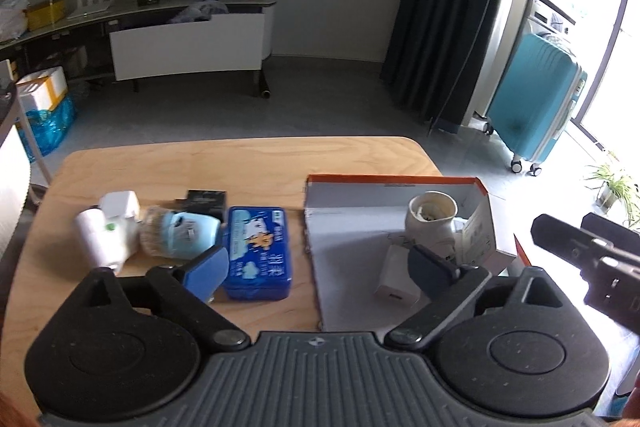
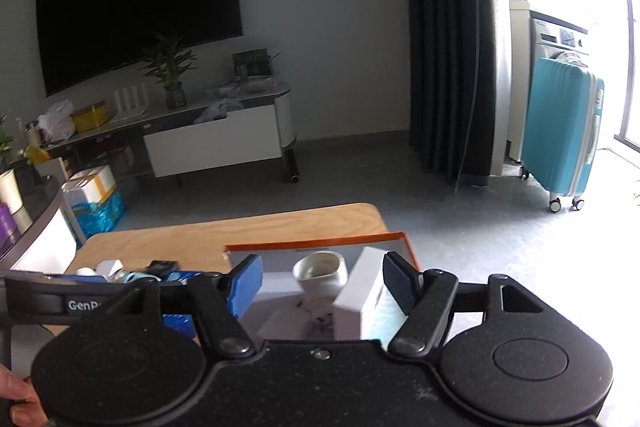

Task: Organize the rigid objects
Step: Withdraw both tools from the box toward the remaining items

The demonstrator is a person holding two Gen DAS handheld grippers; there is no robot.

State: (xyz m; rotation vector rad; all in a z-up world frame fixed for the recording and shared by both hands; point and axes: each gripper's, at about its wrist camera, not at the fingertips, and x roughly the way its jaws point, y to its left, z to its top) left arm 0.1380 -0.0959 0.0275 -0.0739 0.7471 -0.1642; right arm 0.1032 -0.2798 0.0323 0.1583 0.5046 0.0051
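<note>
On your bench [image 1: 248, 163], far left, a white cylinder [image 1: 94, 237] lies on its side, touching a white plug adapter [image 1: 120, 205]. Just right of them lies a pale blue item with a clear domed end [image 1: 180, 233], too blurred to name. Behind it is a small black box [image 1: 206, 201]. Next comes a blue tin [image 1: 256, 253], rectangular, with rounded corners and a white cartoon print on the lid, lying flat just left of the cardboard box [image 1: 400, 183].

That box is open-topped and shallow, orange outside and white inside. Inside it, an off-white jar [image 1: 432, 223] stands upright with its mouth open. A white charger block [image 1: 396, 277] lies flat in front of it, and a white carton [image 1: 480, 239] leans against the right wall.

Your left gripper [image 1: 320, 271] has its fingers spread wide with nothing between the pads: one blue pad sits over the bench by the tin, the other over the box interior.

Your right gripper [image 2: 322, 287] is also open and grips nothing. The jar and carton show in the gap beyond its fingers, apart from both pads. In the left wrist view its dark fingers poke in at the right edge, beside the box. A fingertip of your hand [image 2: 16, 403] shows at the lower left of the right wrist view.
</note>
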